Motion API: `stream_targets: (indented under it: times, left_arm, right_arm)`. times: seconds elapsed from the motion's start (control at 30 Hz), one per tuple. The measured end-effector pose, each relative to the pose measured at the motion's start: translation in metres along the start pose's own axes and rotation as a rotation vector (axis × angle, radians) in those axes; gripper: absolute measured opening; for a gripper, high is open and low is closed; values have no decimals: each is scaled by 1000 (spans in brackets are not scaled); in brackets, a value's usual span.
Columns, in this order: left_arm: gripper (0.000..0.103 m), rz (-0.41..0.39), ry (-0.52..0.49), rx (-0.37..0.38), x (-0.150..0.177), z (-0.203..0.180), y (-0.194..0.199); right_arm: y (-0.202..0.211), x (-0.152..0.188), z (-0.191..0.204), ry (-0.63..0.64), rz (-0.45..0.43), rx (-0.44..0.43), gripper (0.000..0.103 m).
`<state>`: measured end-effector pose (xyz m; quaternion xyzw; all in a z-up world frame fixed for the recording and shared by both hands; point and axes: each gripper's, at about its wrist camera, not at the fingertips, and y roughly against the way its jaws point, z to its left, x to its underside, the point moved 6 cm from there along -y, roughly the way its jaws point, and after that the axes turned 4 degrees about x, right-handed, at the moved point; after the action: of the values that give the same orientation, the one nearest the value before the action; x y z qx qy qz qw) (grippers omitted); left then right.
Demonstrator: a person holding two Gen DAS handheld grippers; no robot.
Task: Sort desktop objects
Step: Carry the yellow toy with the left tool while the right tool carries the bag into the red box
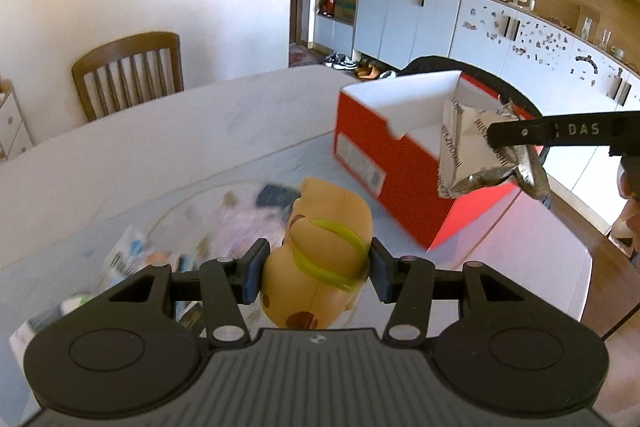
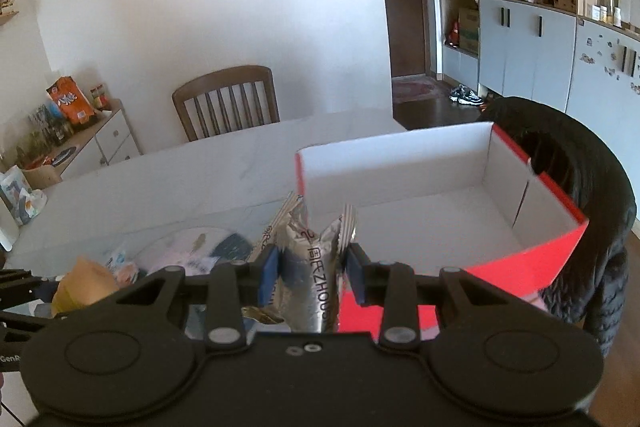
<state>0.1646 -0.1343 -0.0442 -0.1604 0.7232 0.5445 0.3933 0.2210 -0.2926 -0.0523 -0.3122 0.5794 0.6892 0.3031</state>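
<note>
Gripping one tan toy (image 1: 320,259), the left gripper (image 1: 316,273) is above the table (image 1: 160,131); only the right view shows the right gripper (image 2: 311,273) pinching one silver packet (image 2: 316,267) before the one red box (image 2: 520,259).

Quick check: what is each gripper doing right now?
Left gripper: shut on the tan toy figure.
Right gripper: shut on the silver foil packet.

On the table (image 1: 160,131), the open box (image 1: 400,163) stands right of the tray (image 1: 192,203) of clutter.
</note>
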Motion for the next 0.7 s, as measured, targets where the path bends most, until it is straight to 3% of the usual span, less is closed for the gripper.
stream_targets:
  times: [0.33,0.7]
  left_arm:
    - [51,-13,-64,19,-56,-55,-38]
    - [51,55,-149,76,-87,-101,-90]
  right_arm:
    - [-12,-22,-60,-38,3,-10,36]
    - [-32,-30,-109,-48,29,15,36]
